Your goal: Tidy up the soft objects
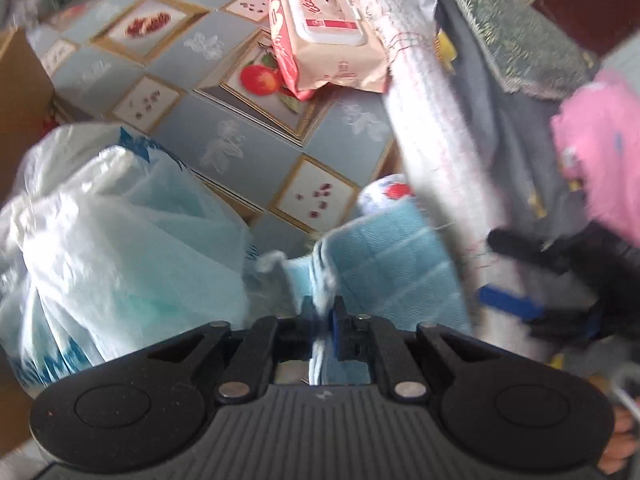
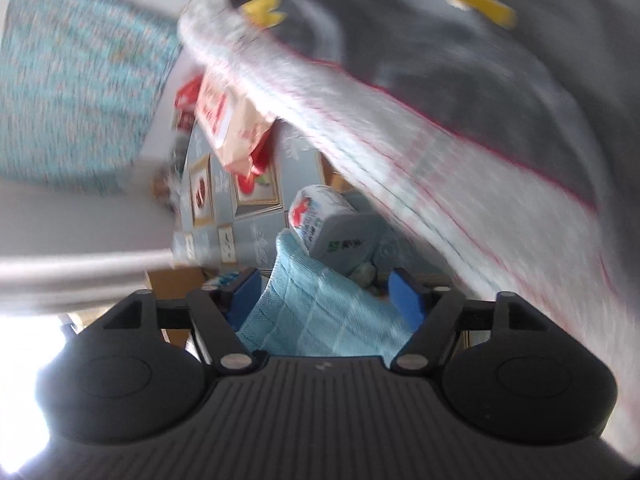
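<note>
My left gripper (image 1: 322,312) is shut on the edge of a light blue towel (image 1: 384,256), which spreads away from it over the table. The right gripper shows at the right of the left wrist view (image 1: 516,276), beside a white checked cloth (image 1: 436,132). In the right wrist view my right gripper (image 2: 325,292) is open, and the blue towel (image 2: 320,312) lies between its blue pads (image 2: 406,294) without being clamped. The white checked cloth (image 2: 460,184) and a grey garment with yellow marks (image 2: 440,52) hang close above it.
A pink wet-wipes pack (image 1: 328,32) lies on the patterned tablecloth (image 1: 208,120). A clear plastic bag of white-blue soft items (image 1: 108,240) sits left. A tissue pack (image 2: 332,224) lies behind the towel. A pink cloth (image 1: 600,152) is at right, a cardboard box (image 1: 20,100) at left.
</note>
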The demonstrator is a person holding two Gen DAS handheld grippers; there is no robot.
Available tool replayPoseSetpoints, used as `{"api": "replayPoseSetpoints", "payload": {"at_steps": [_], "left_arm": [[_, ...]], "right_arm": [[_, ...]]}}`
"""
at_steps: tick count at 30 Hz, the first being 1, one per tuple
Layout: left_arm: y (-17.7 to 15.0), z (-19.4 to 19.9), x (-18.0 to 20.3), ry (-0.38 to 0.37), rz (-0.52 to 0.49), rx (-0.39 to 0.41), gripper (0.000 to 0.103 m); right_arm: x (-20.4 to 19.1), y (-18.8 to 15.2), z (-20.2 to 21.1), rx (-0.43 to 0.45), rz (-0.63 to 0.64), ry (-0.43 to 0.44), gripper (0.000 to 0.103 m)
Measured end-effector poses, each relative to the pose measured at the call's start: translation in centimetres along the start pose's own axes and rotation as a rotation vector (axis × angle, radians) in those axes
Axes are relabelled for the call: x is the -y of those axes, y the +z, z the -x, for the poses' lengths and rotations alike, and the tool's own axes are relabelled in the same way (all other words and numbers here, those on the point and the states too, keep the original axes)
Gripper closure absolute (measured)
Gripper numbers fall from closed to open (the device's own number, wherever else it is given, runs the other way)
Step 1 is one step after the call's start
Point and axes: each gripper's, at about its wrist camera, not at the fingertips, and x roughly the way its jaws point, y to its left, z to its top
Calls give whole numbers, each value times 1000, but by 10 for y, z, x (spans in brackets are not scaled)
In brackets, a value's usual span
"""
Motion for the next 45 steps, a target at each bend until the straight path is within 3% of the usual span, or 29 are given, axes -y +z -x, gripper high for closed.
{"api": "replayPoseSetpoints", "payload": {"at_steps": [2, 10, 16, 19, 26, 31, 35, 38, 43, 45], "left_arm": [[-1, -5, 0, 4, -14, 11, 90], [-9, -20, -6, 30, 8, 32, 79], [-10, -27, -8, 32, 21, 40, 79], [-9, -23, -6, 27, 24, 54, 79], [-12, -3, -4, -2, 49, 73, 66], [-18, -7, -2, -38, 53, 47, 63], [-20, -28, 0, -58, 76, 16, 69], [-19, -39, -2, -80, 111, -13, 79], [-17, -34, -7, -106, 139, -16, 75], [-16, -27, -9, -126, 149, -15, 64]], "right_arm": [[-11, 6, -8, -18, 94, -35, 19], [-28, 8, -47, -167, 300, -96, 22], [-34, -3, -57, -219, 365, -115, 77], [-42, -7, -50, -197, 414, -126, 92], [-49, 1, -22, -114, 401, -122, 95], [-54, 11, 2, -25, 412, -148, 95], [-55, 10, 4, -54, 431, -116, 95], [-55, 4, -1, -80, 443, -117, 95], [-53, 2, 1, -59, 418, -129, 95], [-48, 5, 2, -56, 394, -130, 95]]}}
